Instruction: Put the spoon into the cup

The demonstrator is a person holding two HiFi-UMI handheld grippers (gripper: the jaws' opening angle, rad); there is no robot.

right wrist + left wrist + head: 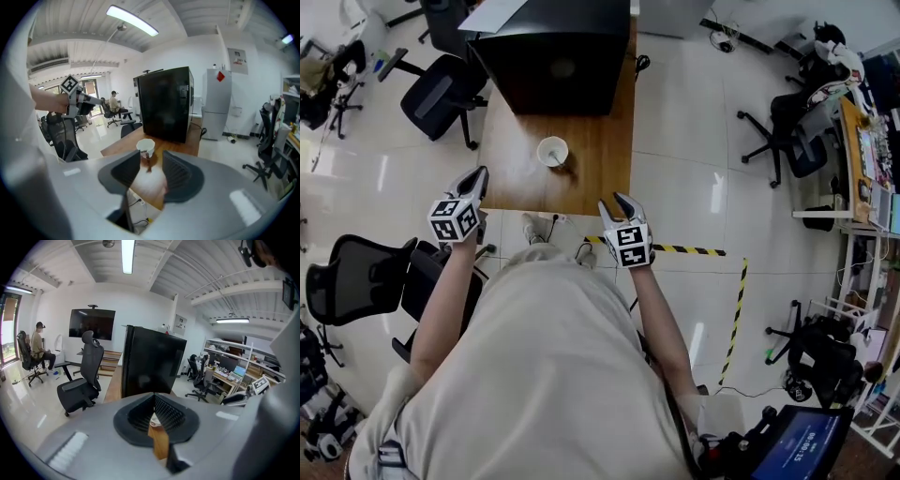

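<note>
Left gripper [478, 174], tips together, and right gripper [615, 200], half apart and closing, hold nothing. Only the right gripper view makes out the spoon [149, 164], on the table [595, 178] just near of the cup [553, 151], whose white inside the head view shows.

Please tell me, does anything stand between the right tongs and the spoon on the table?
Nothing visible does. Only bare wooden table lies between the right tongs and the spoon, which lies close by the cup. The jaws are closing with nothing between them.
</note>
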